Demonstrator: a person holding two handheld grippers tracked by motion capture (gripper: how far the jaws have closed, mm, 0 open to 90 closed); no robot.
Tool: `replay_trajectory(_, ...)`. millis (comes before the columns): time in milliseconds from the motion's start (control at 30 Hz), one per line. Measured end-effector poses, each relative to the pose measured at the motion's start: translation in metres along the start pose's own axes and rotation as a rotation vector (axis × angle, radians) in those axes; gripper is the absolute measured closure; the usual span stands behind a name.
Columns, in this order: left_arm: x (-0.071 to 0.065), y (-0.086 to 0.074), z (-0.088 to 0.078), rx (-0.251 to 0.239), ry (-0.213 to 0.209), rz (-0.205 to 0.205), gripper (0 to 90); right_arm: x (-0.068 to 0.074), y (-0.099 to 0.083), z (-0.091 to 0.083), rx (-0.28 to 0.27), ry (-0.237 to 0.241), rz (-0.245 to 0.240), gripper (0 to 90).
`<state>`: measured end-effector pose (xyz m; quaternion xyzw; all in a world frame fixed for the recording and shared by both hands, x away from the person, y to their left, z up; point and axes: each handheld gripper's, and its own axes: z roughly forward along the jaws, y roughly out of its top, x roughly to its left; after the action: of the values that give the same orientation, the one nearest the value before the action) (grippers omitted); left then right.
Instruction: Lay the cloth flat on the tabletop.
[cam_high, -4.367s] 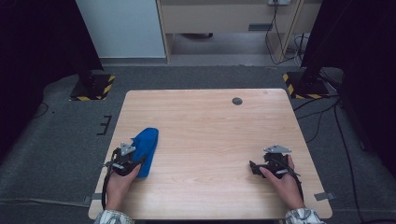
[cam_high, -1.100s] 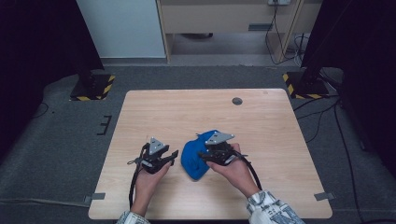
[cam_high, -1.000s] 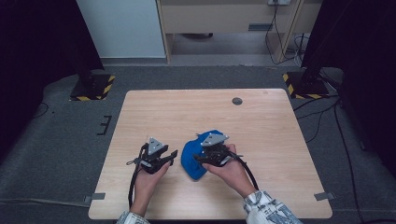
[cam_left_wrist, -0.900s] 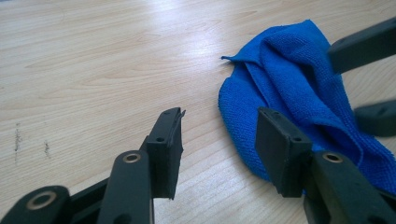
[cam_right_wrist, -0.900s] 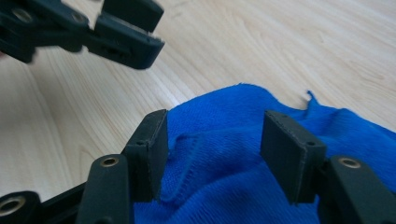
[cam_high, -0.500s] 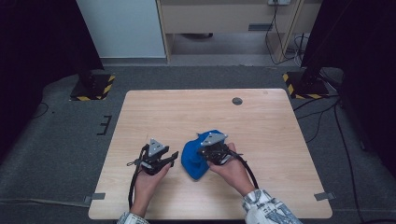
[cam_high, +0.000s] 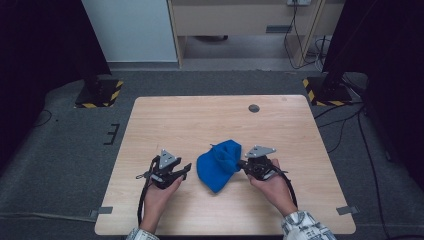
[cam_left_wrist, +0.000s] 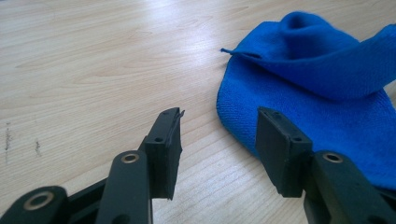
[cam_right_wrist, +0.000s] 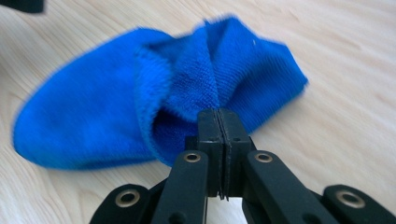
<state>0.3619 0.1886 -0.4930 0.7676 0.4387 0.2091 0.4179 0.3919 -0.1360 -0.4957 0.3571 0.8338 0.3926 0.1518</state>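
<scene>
Cloth is lying mid-tabletop: soft, light, limp, likely draping. Right claw is pinching a bunched fold, clenched tight. Left claw is waiting released beside the near hem, a good second hold.

Lighting was even and overhead; the worktop was well lit while the room's side edges fell into near-black. Pale glare crossed the wood in the left gripper view. The blue cloth showed motion blur — the far background was soft.
</scene>
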Motion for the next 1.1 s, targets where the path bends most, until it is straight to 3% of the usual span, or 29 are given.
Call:
replay_trajectory(233,-0.002,0.000,0.001,0.007,-0.007,0.007,49.6,-0.021,-0.020,-0.009,0.016,-0.038,0.057,88.6)
replay_trajectory(500,0.001,-0.002,0.001,0.009,-0.006,-0.004,48.6,-0.037,-0.029,0.001,0.058,-0.066,0.084,85.1)
replay_trajectory(833,-0.001,0.001,0.005,0.000,-0.020,-0.007,47.3,-0.036,-0.025,-0.018,-0.015,-0.091,0.141,57.7)
replay_trajectory(967,-0.002,0.004,0.011,0.002,-0.033,-0.001,47.1,-0.036,-0.025,-0.030,-0.054,-0.097,0.155,57.1)
replay_trajectory(1100,-0.004,0.005,0.014,0.004,-0.041,0.004,46.8,-0.033,-0.026,-0.039,-0.080,-0.091,0.158,63.2)
